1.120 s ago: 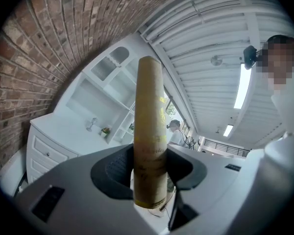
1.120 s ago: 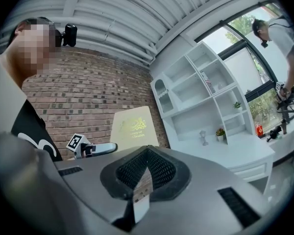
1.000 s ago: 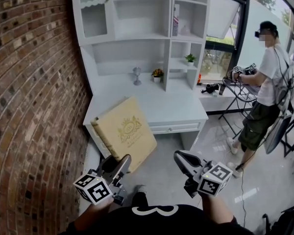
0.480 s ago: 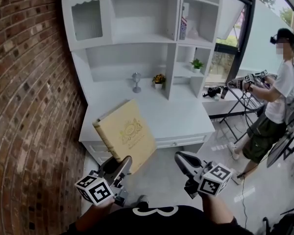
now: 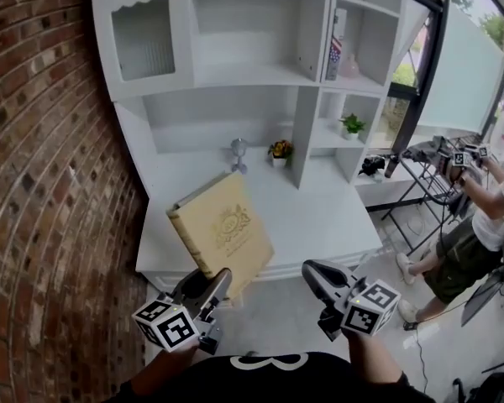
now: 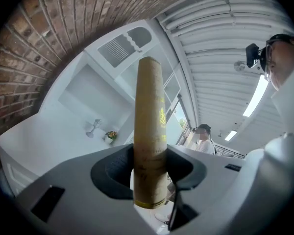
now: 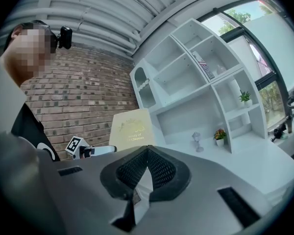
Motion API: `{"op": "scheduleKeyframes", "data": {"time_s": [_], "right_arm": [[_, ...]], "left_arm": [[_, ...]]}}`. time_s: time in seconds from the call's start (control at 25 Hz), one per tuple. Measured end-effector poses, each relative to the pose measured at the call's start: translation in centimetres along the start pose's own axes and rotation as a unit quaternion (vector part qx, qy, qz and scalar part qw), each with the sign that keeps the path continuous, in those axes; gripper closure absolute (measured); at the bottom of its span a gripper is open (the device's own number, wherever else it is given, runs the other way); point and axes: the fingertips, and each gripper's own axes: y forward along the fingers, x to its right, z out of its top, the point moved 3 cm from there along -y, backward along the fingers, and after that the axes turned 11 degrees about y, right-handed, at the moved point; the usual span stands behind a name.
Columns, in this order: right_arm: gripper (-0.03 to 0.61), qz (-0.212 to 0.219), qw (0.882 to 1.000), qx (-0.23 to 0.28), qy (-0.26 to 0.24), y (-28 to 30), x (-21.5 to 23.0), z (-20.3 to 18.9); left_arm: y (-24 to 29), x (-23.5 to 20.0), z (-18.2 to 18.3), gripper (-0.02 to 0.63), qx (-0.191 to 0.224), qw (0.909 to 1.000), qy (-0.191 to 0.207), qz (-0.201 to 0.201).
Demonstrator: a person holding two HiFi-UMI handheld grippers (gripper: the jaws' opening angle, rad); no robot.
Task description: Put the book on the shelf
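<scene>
The book (image 5: pixel 223 229) is clamped near its lower corner between the jaws of the left gripper (image 5: pixel 210 285), which are pressed on its two covers. It is held tilted in the lower middle of the head view, above the front edge of the white table (image 5: pixel 336 225). The jaws of the right gripper (image 5: pixel 309 270), at the lower right, are seen closed together with nothing between them. The pick-up is judged to be done, while the carrying to the shelf (image 5: pixel 252 78) in the upper middle and the placing in a compartment are not yet done.

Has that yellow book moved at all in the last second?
Yes. The book, gripped by the left tongs, has come nearer the white shelf unit; its top corner now nears the goblet.
</scene>
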Motion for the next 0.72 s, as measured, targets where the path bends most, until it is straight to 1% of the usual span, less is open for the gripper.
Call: {"op": "scheduleKeyframes", "data": {"time_s": [0.36, 0.52, 0.72], "right_arm": [[0.568, -0.015, 1.0, 0.007, -0.007, 3.9, 2.4, 2.1], [0.568, -0.016, 1.0, 0.008, -0.01, 4.7, 2.9, 2.4], [0.568, -0.016, 1.0, 0.011, -0.014, 5.3, 3.5, 2.8]], "left_arm": [[3.4, -4.2, 2.0, 0.431, 0.003, 0.9999, 0.006, -0.014], [4.2, -5.0, 2.3, 0.431, 0.004, 0.9999, 0.007, -0.014], [5.1, -5.6, 2.9, 0.431, 0.009, 0.9996, 0.024, -0.01]]}}
